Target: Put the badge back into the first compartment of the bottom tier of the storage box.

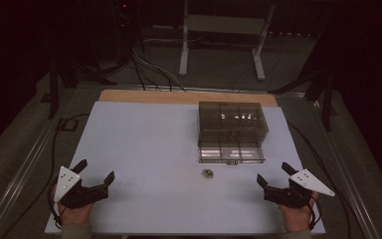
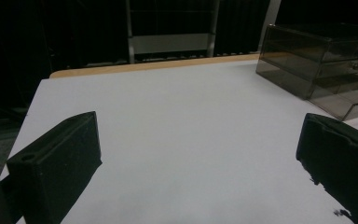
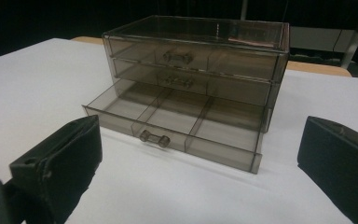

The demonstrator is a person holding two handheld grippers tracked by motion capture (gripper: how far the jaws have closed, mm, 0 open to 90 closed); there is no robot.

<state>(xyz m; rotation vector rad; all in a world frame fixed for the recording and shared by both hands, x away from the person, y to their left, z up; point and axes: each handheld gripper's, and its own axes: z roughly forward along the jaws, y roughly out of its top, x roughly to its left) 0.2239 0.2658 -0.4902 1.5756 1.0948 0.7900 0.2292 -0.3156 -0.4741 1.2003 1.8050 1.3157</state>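
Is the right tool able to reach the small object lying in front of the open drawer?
Probably yes. The right tool is open, and only bare table lies between it and the small object, which sits apart from the open bottom drawer.

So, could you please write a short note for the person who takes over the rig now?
Left gripper: open, holding nothing, resting at the near left of the table.
Right gripper: open, holding nothing, at the near right.
Drawer box: far right of the table. Its bottom drawer is pulled out and looks empty; the two upper drawers are shut.
Small object: lies on the table before the open drawer, untouched.
Probably left: put it in the drawer, then close it.
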